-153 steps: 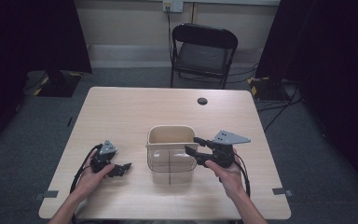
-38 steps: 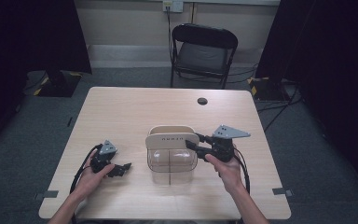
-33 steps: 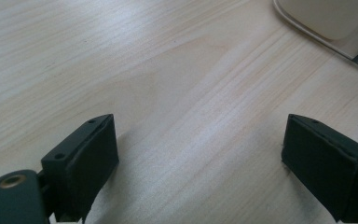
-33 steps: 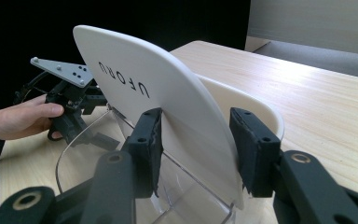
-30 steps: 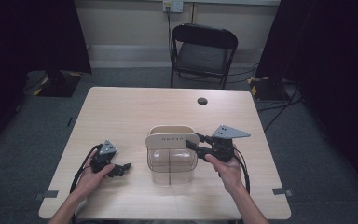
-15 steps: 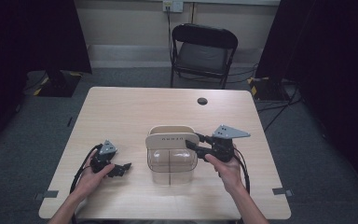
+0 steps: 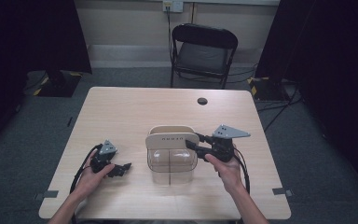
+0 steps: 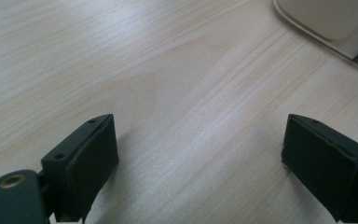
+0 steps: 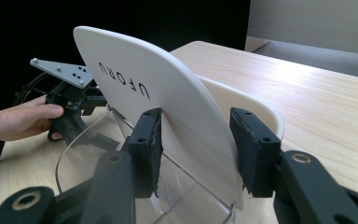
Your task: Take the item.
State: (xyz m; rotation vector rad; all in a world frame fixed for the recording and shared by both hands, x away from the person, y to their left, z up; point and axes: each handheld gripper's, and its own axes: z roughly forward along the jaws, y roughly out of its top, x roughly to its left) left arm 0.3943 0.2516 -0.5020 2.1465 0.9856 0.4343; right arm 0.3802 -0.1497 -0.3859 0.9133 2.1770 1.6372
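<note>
A pale wooden table (image 7: 135, 116) stands in a dim room on grey carpet, with dark curtains at both sides and a cream wall behind.

The right gripper (image 9: 193, 149) is at the right side of a clear plastic container (image 7: 171, 163) that sits near the middle of the table, towards the person's edge. Its 2 black jaws straddle the container's white lid (image 9: 168, 102), which stands raised on edge and bears the letters UFORU. In the right gripper view the left pad lies against the lid's lettered face, while the other pad sits just off the lid's back face; the jaws are as narrow as they get, pinching the lid. The right hand (image 7: 226, 168) grips the tool from below, and a grey three-cornered plate tops it.

The left gripper (image 8: 200, 158) rests well apart from the container, on the left of the table, held by the left hand (image 7: 91, 175). Its 2 jaws stand wide, with bare wood between them, and a corner of the container shows at the upper right of its own view.

Inside, the container has a divider that splits it into 2 compartments. Beyond it, a small dark round cap (image 7: 202, 101) lies near the far edge of the table. A black folding chair (image 7: 204, 51) stands behind the table, below a wall socket (image 7: 172, 5).
</note>
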